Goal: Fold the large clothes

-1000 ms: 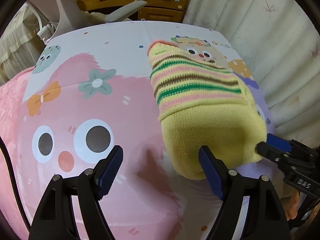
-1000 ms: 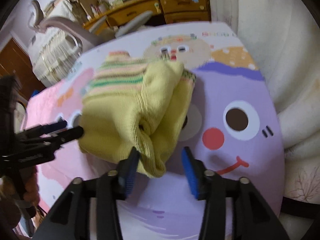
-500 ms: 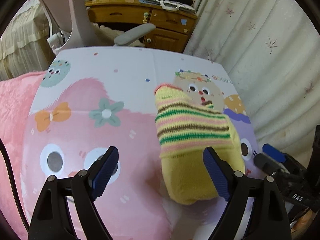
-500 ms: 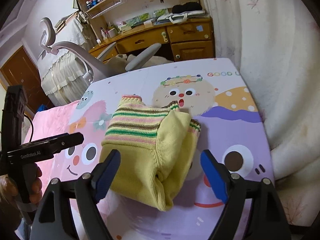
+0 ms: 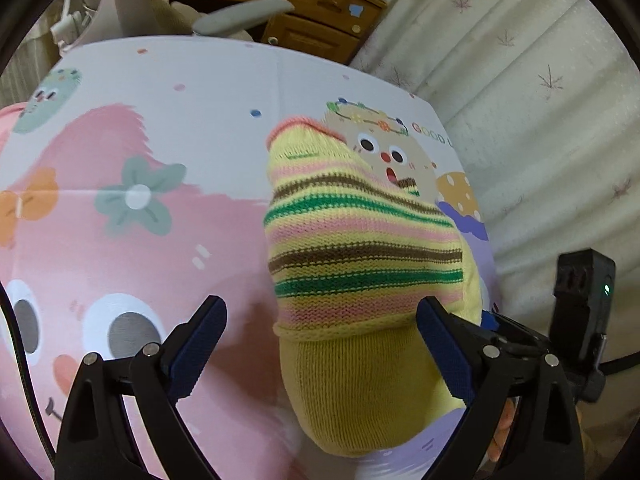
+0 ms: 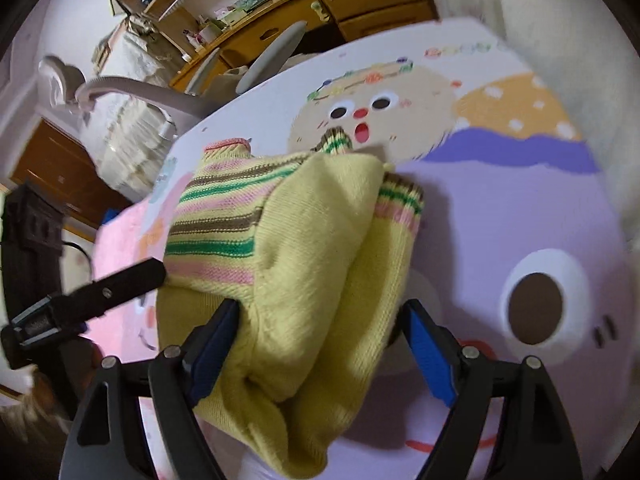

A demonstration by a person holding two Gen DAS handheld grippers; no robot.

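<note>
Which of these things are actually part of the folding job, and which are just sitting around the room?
Part of the job:
- yellow striped sweater, folded into a bundle
- cartoon-print sheet it lies on
- left gripper, jaws opening
- right gripper, jaws wide open around the sweater

Just lying about:
- wooden desk
- office chair
- curtain

Sweater (image 5: pixel 360 280) yellow, pink-brown-green stripes; sheet (image 5: pixel 140 152) pink cartoon print.

Hidden and cut-off parts
The sweater (image 6: pixel 304 280) runs off the right wrist view's bottom edge; the mat's (image 6: pixel 520 208) far lettering blurs.
</note>
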